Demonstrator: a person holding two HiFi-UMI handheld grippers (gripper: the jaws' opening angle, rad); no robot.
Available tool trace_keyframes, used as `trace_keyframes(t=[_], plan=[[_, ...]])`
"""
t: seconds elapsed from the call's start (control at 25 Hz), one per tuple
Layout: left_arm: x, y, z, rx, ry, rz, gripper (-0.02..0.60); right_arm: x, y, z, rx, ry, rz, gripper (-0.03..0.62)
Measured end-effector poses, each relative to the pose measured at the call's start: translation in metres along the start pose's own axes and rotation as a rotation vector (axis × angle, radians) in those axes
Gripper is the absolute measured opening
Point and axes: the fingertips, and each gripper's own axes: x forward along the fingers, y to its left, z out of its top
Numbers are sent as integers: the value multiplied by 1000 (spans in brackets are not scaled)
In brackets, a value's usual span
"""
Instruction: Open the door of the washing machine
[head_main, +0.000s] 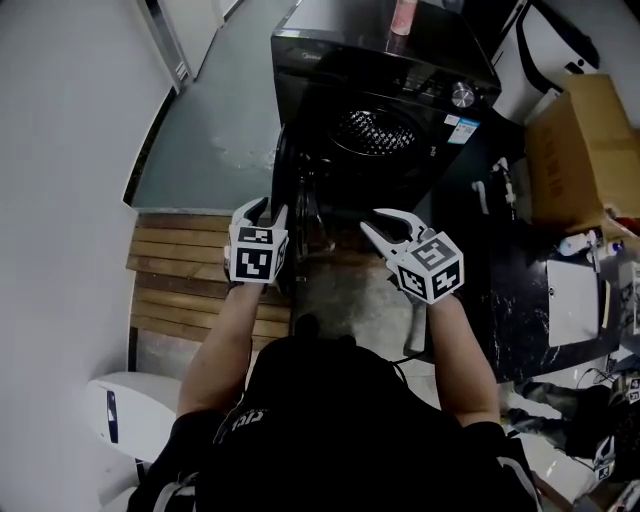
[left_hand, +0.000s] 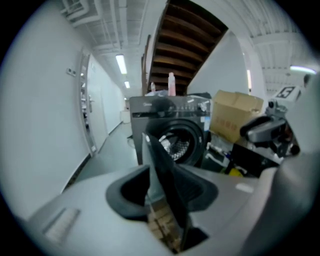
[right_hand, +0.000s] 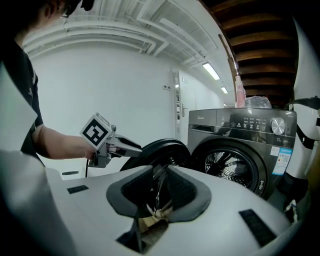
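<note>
The black front-loading washing machine (head_main: 400, 80) stands ahead, its steel drum (head_main: 375, 130) exposed. Its round door (head_main: 292, 185) hangs swung out to the left, edge-on to me. My left gripper (head_main: 268, 210) is at the door's free rim. In the left gripper view that dark rim (left_hand: 162, 170) runs up between the pads, which close on it. The right gripper view shows the left gripper (right_hand: 125, 145) at the top of the door (right_hand: 160, 152). My right gripper (head_main: 388, 222) hovers in front of the machine, jaws apart with nothing between them.
A pink bottle (head_main: 403, 15) stands on the machine's top. A cardboard box (head_main: 580, 150) and a dark counter (head_main: 520, 300) with small items are at the right. Wooden slats (head_main: 190, 270) lie under the left arm, and a white wall runs along the left.
</note>
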Motion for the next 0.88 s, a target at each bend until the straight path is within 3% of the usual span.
trace_keyframes(t=[0.48, 0.76, 0.88], plan=[[0, 35, -4, 2, -18, -81, 146, 39, -4, 14, 60, 21, -27, 83], [-5, 64, -7, 41, -8, -74, 127, 64, 12, 25, 53, 30, -32, 83], [-6, 76, -8, -4, -13, -82, 127, 70, 18, 23, 49, 47, -27, 83]])
